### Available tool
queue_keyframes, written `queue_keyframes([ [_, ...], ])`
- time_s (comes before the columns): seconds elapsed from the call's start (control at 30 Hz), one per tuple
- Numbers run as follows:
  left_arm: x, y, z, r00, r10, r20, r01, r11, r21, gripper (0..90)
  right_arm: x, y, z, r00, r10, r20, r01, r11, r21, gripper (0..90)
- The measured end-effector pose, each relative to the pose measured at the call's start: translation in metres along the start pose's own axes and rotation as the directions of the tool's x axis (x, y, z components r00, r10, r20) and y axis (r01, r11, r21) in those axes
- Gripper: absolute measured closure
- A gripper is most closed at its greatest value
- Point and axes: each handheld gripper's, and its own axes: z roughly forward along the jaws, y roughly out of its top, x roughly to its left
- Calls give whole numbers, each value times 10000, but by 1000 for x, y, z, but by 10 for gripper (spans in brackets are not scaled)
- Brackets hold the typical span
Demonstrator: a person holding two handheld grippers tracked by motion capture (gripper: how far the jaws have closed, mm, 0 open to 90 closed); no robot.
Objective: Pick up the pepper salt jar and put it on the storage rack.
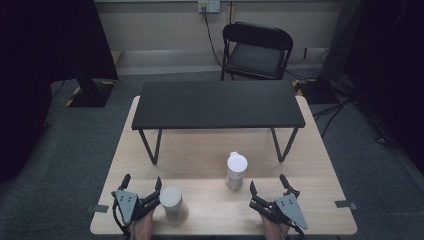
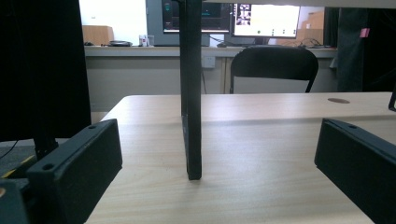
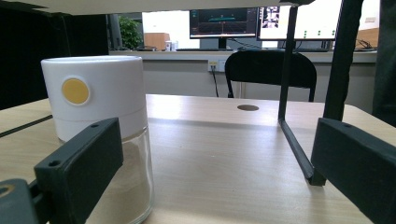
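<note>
Two glass jars stand on the light wooden table [image 1: 210, 150]. The white-lidded jar [image 1: 236, 170] is near the middle front; in the right gripper view this jar [image 3: 95, 100] shows a yellow dot on its lid and beige powder inside, just behind the left jaw. The second jar [image 1: 173, 202] has a pale lid and sits at the front edge, beside the left gripper's right finger. My left gripper [image 1: 142, 180] is open and holds nothing, and so does my open right gripper [image 1: 267, 182]. Nothing lies between the left gripper's [image 2: 219, 144] jaws or the right gripper's [image 3: 215, 149] jaws.
A low black shelf [image 1: 217, 104] on thin legs spans the table's far half; one shelf leg [image 2: 191, 116] stands straight ahead of the left gripper, and another leg [image 3: 292, 121] rises right of centre. A black folding chair [image 1: 257, 50] is behind the table.
</note>
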Motion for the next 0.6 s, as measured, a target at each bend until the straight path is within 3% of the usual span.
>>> queue_keyframes([
  [0.33,3,13,3,9997,38,-236,-46,9995,-318,1,0,0,0,10000,-5,-1,5,10000,6,12],
  [0.6,6,29,1,9998,-144,-100,138,9985,-523,2,0,0,0,10000,-6,4,6,10000,-1,12],
])
